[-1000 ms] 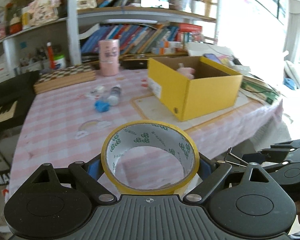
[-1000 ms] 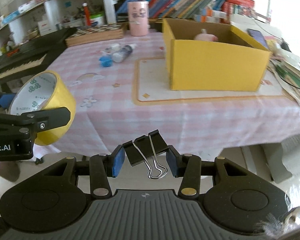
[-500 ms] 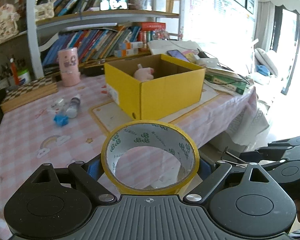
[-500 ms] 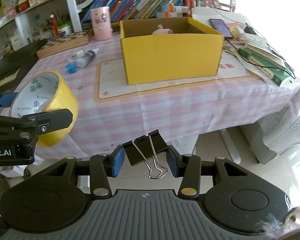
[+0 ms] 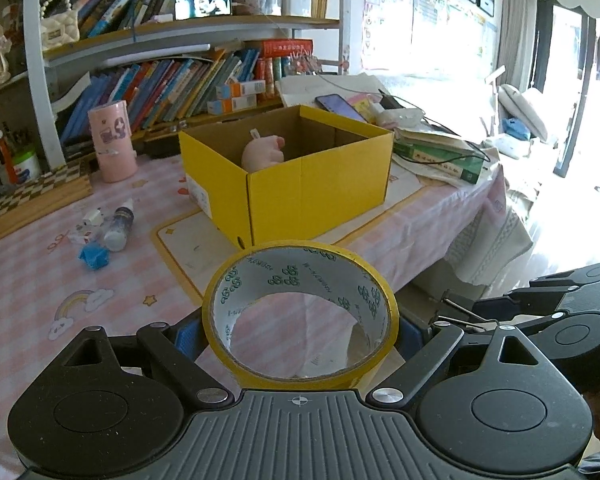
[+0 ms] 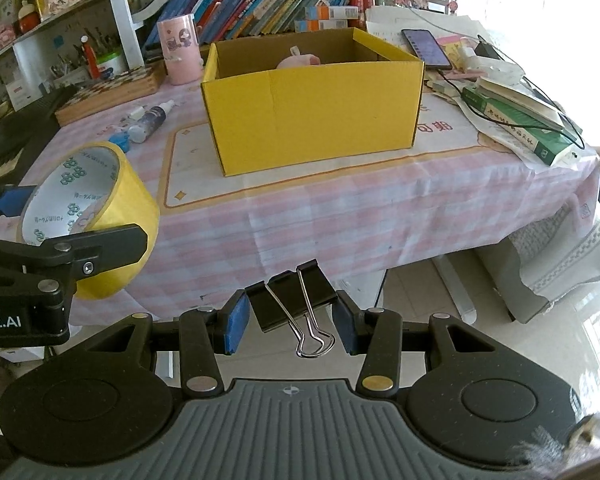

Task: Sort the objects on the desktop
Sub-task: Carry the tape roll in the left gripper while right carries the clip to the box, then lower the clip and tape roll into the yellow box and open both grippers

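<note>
While your left gripper point(image 5: 300, 332) pinches the tape roll point(image 5: 300, 312) and your right gripper point(image 6: 292, 318) the binder clip point(image 6: 296, 300), short of the yellow box point(image 6: 312, 120), either could, if you let go early, drop to the floor.

Only clear text: "bot.AI" in white on the left claw point(image 6: 76, 236) housing. Tape roll point(image 6: 88, 204) core carries green print, too small to read. Book spines unreadable.

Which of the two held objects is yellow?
The tape roll in the left tongs; the right tongs hold a black binder clip.
</note>
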`<state>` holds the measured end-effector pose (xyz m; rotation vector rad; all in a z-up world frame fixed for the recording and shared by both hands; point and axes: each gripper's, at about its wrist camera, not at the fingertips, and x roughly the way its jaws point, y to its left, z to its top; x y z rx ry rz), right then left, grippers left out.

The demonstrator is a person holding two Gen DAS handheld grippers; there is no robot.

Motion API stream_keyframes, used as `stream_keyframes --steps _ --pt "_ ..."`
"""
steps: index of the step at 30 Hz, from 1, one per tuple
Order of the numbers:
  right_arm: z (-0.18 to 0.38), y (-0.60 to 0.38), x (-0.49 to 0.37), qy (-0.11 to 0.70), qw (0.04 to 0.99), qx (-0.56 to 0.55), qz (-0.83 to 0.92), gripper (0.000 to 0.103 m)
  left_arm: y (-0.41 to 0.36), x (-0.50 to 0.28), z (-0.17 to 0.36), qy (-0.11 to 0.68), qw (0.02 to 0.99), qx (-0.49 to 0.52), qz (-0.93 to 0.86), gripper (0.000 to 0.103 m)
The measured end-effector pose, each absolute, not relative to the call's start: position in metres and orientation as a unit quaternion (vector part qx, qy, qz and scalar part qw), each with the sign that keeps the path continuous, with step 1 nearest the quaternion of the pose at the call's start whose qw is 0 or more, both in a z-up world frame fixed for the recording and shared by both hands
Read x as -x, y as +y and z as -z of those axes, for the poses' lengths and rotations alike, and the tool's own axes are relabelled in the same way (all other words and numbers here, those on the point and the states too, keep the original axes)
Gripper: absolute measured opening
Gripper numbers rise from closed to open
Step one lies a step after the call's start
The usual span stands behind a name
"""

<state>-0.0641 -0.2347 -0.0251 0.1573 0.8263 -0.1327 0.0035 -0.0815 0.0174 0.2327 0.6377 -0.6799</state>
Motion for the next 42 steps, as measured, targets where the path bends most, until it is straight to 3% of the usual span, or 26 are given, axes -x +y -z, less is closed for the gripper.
stream_keyframes --steps 18,42 --pt "0.018 -0.283 0.017 0.396 0.916 -0.057 0.033 0.043 -0.123 -0.032 -0.038 0.263 0.913 -0.080 0.303 0.092" --pt "-0.048 -0.385 -0.085 0.289 0.957 -0.015 -0.014 0.043 -0.211 -0.132 -0.073 0.176 0.955 -0.087 0.222 0.092"
